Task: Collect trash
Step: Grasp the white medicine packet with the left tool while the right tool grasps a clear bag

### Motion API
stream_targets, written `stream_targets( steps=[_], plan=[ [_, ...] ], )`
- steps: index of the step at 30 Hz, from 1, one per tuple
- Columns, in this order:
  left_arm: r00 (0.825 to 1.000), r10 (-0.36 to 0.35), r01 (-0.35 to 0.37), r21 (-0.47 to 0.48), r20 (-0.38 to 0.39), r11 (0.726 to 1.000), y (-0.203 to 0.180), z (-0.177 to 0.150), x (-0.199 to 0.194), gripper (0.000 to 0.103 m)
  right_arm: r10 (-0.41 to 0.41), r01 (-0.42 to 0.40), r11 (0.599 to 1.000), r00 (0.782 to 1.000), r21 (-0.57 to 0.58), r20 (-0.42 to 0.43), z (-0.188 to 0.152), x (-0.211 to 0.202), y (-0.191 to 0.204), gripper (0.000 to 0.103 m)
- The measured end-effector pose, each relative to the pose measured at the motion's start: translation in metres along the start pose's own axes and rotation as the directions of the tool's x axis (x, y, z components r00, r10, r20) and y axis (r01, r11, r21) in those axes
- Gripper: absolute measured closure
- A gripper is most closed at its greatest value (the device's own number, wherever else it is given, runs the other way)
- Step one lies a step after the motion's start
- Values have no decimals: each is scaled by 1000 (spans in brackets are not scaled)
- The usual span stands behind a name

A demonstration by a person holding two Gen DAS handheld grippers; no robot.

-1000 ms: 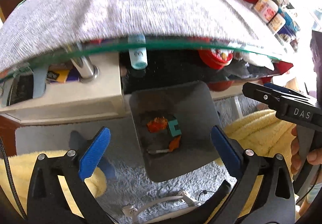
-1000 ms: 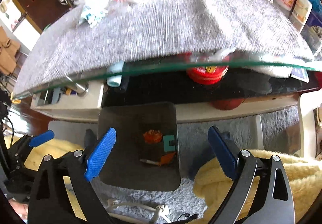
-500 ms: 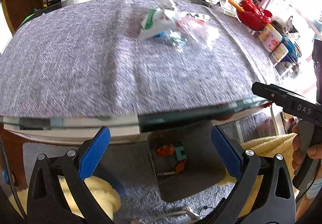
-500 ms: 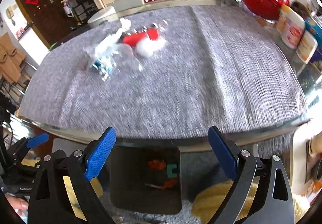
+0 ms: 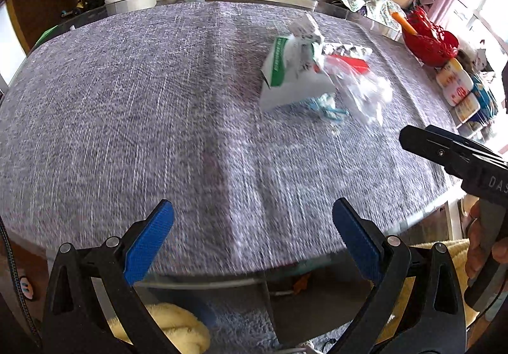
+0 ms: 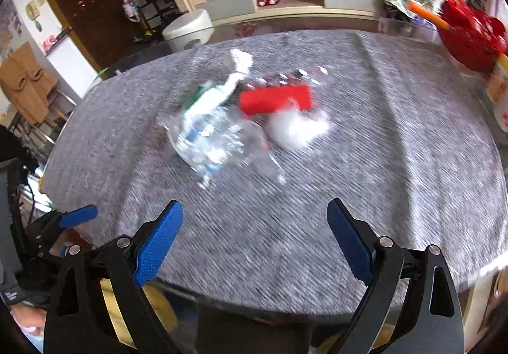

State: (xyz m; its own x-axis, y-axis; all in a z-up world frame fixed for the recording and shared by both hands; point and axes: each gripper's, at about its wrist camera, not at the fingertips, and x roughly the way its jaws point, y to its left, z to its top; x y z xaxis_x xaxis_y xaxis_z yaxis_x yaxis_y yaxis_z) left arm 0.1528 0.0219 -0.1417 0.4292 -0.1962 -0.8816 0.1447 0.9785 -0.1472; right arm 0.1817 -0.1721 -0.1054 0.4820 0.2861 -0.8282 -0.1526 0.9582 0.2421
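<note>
Grey tablecloth (image 5: 158, 106); "DAS" on right gripper (image 5: 495, 182)

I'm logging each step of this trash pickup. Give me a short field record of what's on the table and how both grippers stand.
surface: grey woven tablecloth on a glass-edged table
trash: one pile of white-and-green paper packet, red wrapper, clear crumpled plastic
table edge: red basket
left gripper: open, empty
right gripper: open, empty, jaws just closing slightly
</note>
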Motion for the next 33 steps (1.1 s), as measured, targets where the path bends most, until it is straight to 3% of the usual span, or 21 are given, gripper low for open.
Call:
stream_targets(
  steps=[10, 17, 23, 28, 30, 33],
  plan=[
    [1000, -11, 11, 29, 4, 1000, -2, 37, 13, 8, 33, -34, 999, 999, -25, -39, 18, 33, 13, 47],
    [999, -48, 48, 48, 3, 998, -12, 59, 31, 9, 51, -52, 998, 998, -47, -21, 25, 29, 8, 82],
    [996, -92, 92, 37, -2, 995, -23, 82, 44, 14, 63, -63, 998, 998, -30, -5, 32, 23, -5, 87],
    [996, -86, 85, 28, 14, 996, -28, 104, 52, 14, 74, -74, 997, 997, 1, 4, 36, 16, -19, 88],
    [997, -78, 77, 29, 14, 997, -30, 111, 58, 19, 79, -79, 997, 997, 10, 6, 38, 14, -24, 88],
    [995, -94, 94, 23, -12, 995, -29, 116, 69, 35, 81, -82, 997, 997, 16, 8, 40, 12, -28, 88]
  ],
)
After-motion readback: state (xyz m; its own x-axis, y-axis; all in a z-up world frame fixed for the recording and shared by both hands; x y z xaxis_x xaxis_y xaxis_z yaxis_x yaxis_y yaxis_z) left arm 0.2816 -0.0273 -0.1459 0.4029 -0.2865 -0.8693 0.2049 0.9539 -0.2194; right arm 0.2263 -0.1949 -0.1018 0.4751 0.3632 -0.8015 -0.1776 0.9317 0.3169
